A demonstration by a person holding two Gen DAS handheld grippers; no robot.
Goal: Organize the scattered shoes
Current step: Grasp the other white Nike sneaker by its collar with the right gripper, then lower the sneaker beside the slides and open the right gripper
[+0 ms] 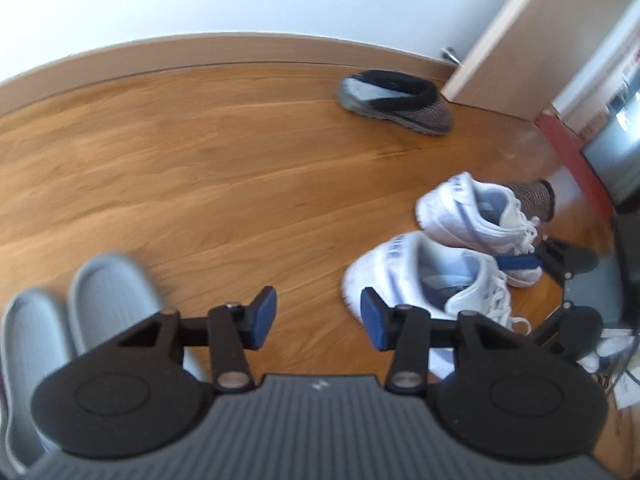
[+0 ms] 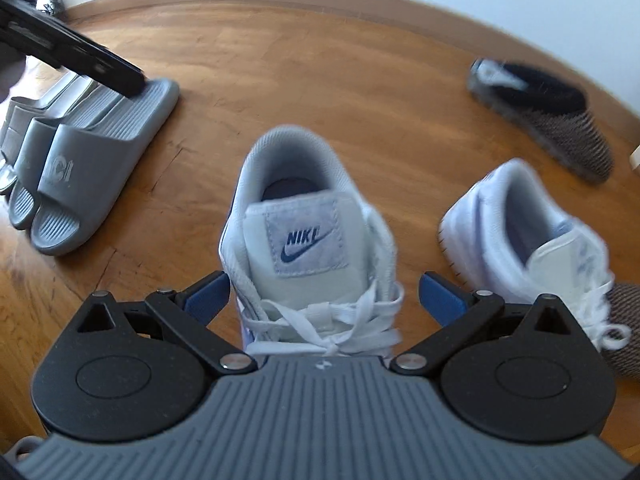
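A white Nike sneaker (image 2: 308, 248) stands on the wood floor between the wide-open fingers of my right gripper (image 2: 324, 294), which straddles its laces without closing on it. Its partner sneaker (image 2: 520, 232) stands to the right. In the left wrist view both sneakers (image 1: 432, 276) (image 1: 480, 216) sit at the right, with my right gripper (image 1: 560, 280) beside them. My left gripper (image 1: 318, 320) is open and empty above the floor. A pair of grey slides (image 2: 92, 160) lies side by side at the left; it also shows in the left wrist view (image 1: 80, 320). My left gripper (image 2: 72, 56) hovers over them.
A knitted slipper with a black fuzzy collar (image 1: 396, 102) (image 2: 544, 116) lies near the baseboard. Its partner (image 2: 624, 320) lies partly behind the right sneaker. A beige door frame (image 1: 500, 40) and a red threshold (image 1: 572, 152) stand at the right.
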